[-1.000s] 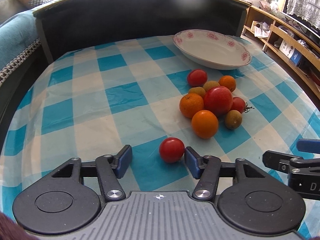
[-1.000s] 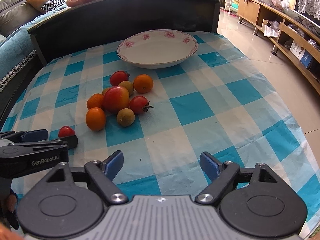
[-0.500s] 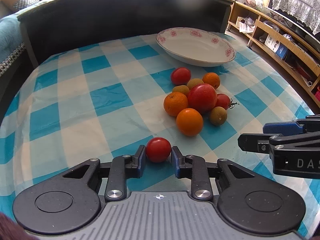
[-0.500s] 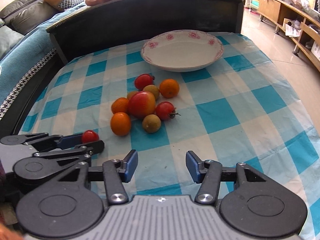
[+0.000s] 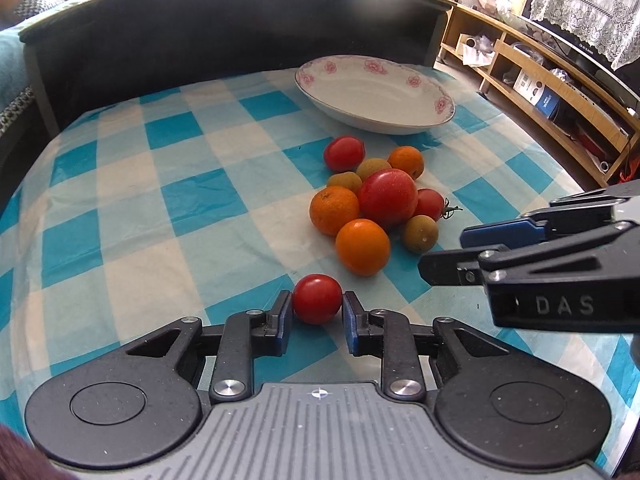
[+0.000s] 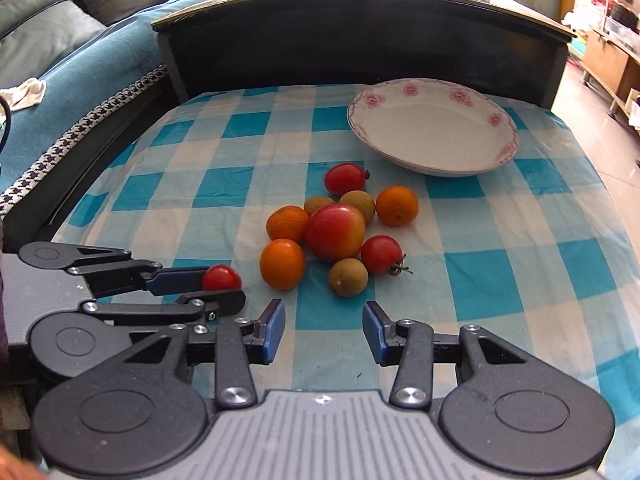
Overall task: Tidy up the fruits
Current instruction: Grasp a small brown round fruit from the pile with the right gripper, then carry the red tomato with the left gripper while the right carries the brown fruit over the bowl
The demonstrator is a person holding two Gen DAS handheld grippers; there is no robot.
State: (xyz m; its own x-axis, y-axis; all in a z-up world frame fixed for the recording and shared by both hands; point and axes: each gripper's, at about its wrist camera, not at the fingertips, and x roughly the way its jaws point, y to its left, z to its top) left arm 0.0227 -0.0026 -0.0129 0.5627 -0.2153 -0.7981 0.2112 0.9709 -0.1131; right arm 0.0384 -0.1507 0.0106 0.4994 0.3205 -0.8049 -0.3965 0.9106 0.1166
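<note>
The left claw [image 5: 317, 314] is squeezed shut on a small round red tomato [image 5: 317, 298]. Its two blue pads [image 5: 283, 320] press on both sides of the tomato. The tomato sits low over the table with the blue and white checked cloth [image 5: 132, 208]; I cannot tell if it touches the cloth.

The right claw [image 6: 324, 330] is open, with nothing between its blue pads [image 6: 272, 330]. It hangs over the cloth, just beside the left claw.

A pile of fruit lies in the middle of the table, a little way past the held tomato. In the pile is a big red apple [image 6: 335, 231] with a yellow patch. Three round oranges [image 6: 282, 264] sit around it, and the nearest one is close to the held tomato. Two more red tomatoes [image 6: 381, 254] are there, one with a green stem. Three small brownish-green round fruits [image 6: 348, 277] are in the pile too.

A white shallow bowl with pink flowers on its rim [image 6: 496, 120] stands behind the pile, near the dark headboard-like wall [image 6: 360, 40]. There is no fruit in the bowl.
</note>
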